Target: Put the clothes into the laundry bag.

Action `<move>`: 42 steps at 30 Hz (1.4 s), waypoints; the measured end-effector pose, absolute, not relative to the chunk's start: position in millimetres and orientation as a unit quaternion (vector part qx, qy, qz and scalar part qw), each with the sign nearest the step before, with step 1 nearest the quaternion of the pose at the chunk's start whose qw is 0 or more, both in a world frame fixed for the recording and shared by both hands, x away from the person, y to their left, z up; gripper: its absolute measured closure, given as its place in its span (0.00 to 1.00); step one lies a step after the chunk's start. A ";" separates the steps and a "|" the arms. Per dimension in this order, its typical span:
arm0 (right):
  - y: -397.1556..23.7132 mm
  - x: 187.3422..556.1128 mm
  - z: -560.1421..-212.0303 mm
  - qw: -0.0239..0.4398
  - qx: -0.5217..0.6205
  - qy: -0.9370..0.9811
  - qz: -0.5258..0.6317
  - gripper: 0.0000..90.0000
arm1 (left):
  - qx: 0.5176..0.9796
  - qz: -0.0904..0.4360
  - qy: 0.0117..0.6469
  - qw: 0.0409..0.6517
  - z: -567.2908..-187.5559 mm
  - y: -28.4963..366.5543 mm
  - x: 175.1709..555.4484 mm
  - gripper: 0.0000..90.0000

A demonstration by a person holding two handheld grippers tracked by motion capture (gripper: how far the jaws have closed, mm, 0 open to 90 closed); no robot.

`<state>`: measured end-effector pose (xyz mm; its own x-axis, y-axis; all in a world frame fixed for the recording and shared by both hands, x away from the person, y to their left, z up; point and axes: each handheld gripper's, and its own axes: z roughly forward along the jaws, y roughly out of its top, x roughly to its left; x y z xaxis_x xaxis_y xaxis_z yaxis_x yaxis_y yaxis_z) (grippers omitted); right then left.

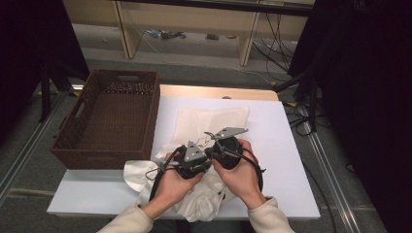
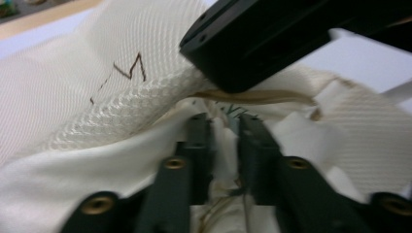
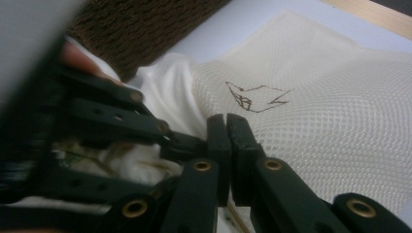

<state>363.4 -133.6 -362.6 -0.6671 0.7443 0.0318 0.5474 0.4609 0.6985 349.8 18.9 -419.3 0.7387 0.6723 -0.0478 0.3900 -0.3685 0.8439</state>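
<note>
at the far left stands the dark brown woven rectangular basket (image 1: 107,119), its slotted handles showing and nothing inside it; i judge the cloth is bound for it, so the packing is not yet done. beside it, on the white tabletop sheet (image 1: 286,160), lies the cream mesh fabric bag (image 1: 211,124), its upper part spread flat, its lower part bunched into soft white folds under the person's hands. the work looks early: the cloth is only gathered at one spot near the table's front edge, with straightening or folding and the move into the basket left to do.

the left gripper (image 2: 226,126) has its black jaws slightly parted with a pleat of cloth between them; whether the pads press on it i cannot tell. the right gripper (image 3: 227,121) is clenched tight, its jaws meeting just beside the left one's linkage, and whether a thin layer of cloth is pinched there i cannot tell.

the bag is a honeycomb net weave, limp and creasing easily, with a thin brown stitched zigzag mark (image 3: 257,97) and a tan drawcord (image 2: 252,97) near the opening.
</note>
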 end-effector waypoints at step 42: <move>-122.6 355.0 -362.6 0.136 0.371 0.844 0.362 1.00 | 0.807 0.179 0.353 0.439 -434.0 32.2 362.9 0.93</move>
